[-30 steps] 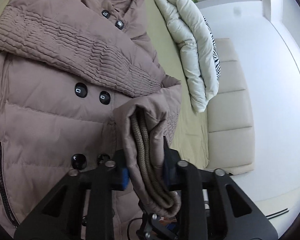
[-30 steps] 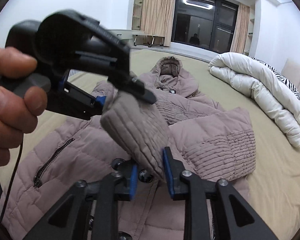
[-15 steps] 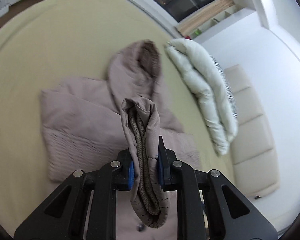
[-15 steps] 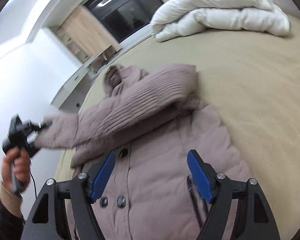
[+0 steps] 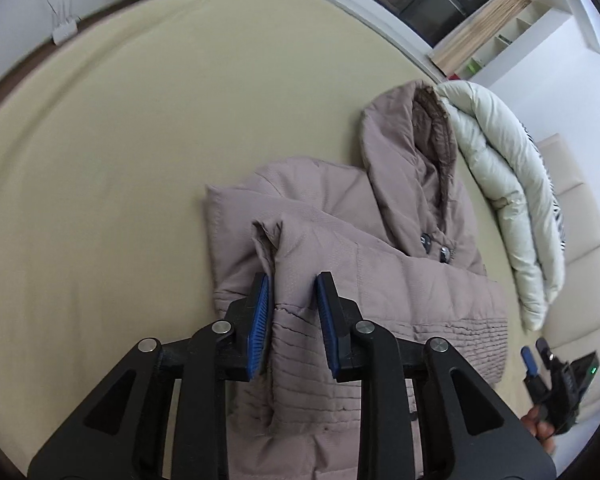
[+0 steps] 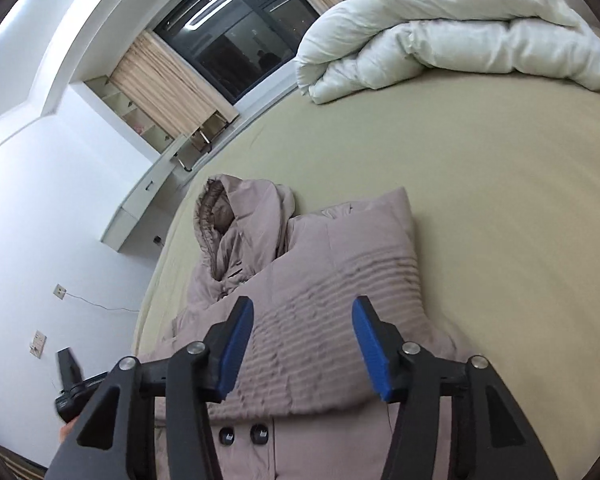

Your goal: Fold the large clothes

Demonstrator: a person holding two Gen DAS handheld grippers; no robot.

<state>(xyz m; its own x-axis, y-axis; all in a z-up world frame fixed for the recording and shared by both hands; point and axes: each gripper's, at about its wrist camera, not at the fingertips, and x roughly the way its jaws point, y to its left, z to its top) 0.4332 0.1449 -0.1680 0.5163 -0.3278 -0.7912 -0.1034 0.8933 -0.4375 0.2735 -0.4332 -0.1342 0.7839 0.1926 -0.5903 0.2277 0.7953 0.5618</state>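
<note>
Beige bedsheet (image 5: 120, 160) fills most of both views, with a rolled white duvet (image 6: 440, 32) parked at the far side, well apart from the work. Centre stage is the mauve hooded puffer coat (image 5: 380, 240), lying flat on the sheet with both sleeves crossed over its chest and the hood (image 6: 220, 216) pointing away. The left gripper (image 5: 292, 308) has just been easing its jaws apart; the pleated sleeve (image 5: 300, 360) sits between the pads, but the cloth looks slack there, so I judge it released rather than pinched. The right gripper (image 6: 300, 336) hovers above the other sleeve with fingers spread and nothing between them, though its jaws have just been narrowing. Sleeves look done, so the body fold should come next. Best approach: back both tools off cleanly without dragging the sleeves, grab the hem at both corners, and carry it evenly toward the hood.
</note>
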